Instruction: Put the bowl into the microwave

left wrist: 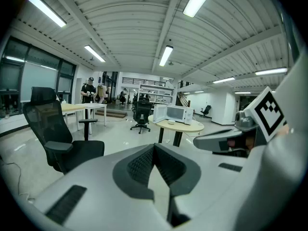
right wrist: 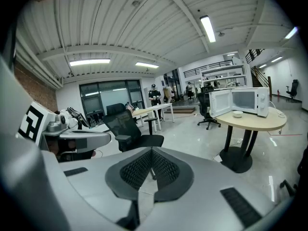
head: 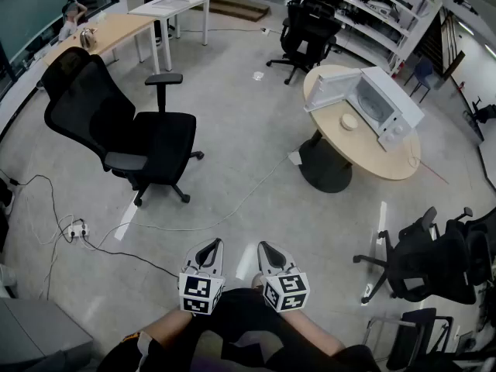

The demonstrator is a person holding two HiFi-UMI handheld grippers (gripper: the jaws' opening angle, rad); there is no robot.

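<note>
Across the office floor, the bowl (head: 349, 122) sits on the round table (head: 385, 163) just before the microwave (head: 385, 105), whose door stands open to receive it, while the left gripper (head: 208, 246) and right gripper (head: 270, 248) hang close to the person, jaws pressed together on nothing, probably because the walk over is not yet begun.

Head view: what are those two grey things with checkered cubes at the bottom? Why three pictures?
They are hand-held grabbers. A person holds the left gripper and the right gripper, one in each hand. Both are closed and hold nothing. One picture comes from a camera on the person's head, looking down; the other two come from cameras riding on each grabber. Far off, a small bowl sits on a round table by a microwave with its door open.
</note>
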